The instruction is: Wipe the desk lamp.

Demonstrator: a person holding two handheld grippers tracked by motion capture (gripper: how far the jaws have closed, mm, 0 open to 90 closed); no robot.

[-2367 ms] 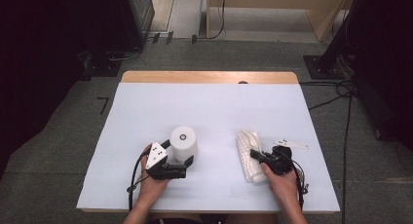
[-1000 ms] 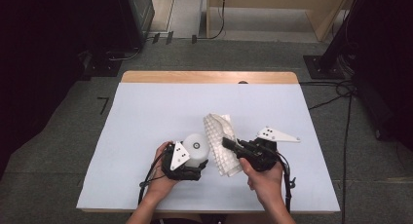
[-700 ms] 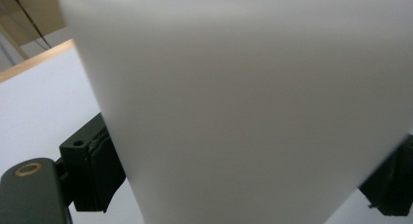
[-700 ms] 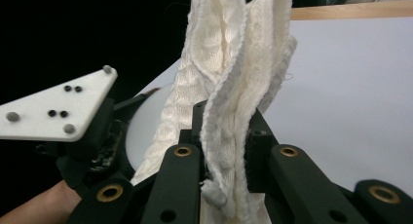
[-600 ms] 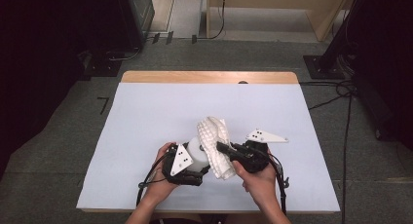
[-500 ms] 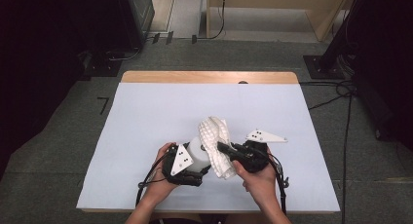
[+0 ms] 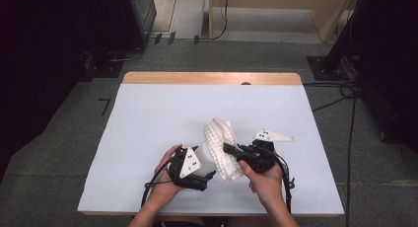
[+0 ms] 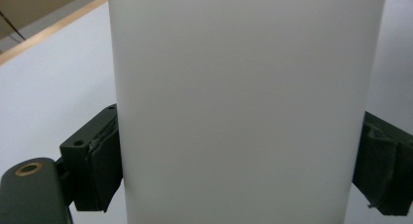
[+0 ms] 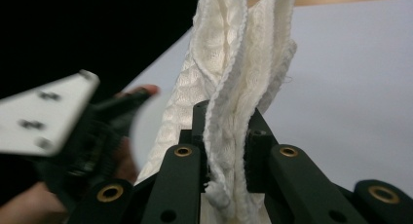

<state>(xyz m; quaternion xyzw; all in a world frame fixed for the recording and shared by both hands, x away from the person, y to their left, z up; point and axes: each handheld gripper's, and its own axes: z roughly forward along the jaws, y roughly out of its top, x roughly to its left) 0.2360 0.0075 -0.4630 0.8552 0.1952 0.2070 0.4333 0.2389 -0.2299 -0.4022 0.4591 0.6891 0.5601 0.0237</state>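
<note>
A white plastic cylinder point(image 7: 206, 156) lies low over the table point(image 7: 148, 118) near its front edge. My left gripper point(image 7: 199, 173) is shut on it; in the left gripper view the cylinder point(image 8: 243, 102) spans the gap and both pads point(image 8: 104, 170) press its sides. A white waffle-textured cloth point(image 7: 220, 140) hangs bunched against the cylinder's right side. My right gripper point(image 7: 231, 149) is shut on the cloth, pointing left. In the right gripper view the cloth point(image 9: 238, 53) rises folded from between the closed fingertips point(image 9: 226, 131), with the left gripper point(image 9: 73, 136) close at the left.
The table's wooden far edge point(image 7: 212, 78) borders dark floor with cables point(image 7: 345, 94). Dark equipment stands at the back left and right. Both of the person's hands come in at the table's front edge.
The right gripper lifted the cloth off the table and carried it left against the cylinder. The left gripper tipped the cylinder over and drew it slightly toward the front. Little moved in the last half second.
</note>
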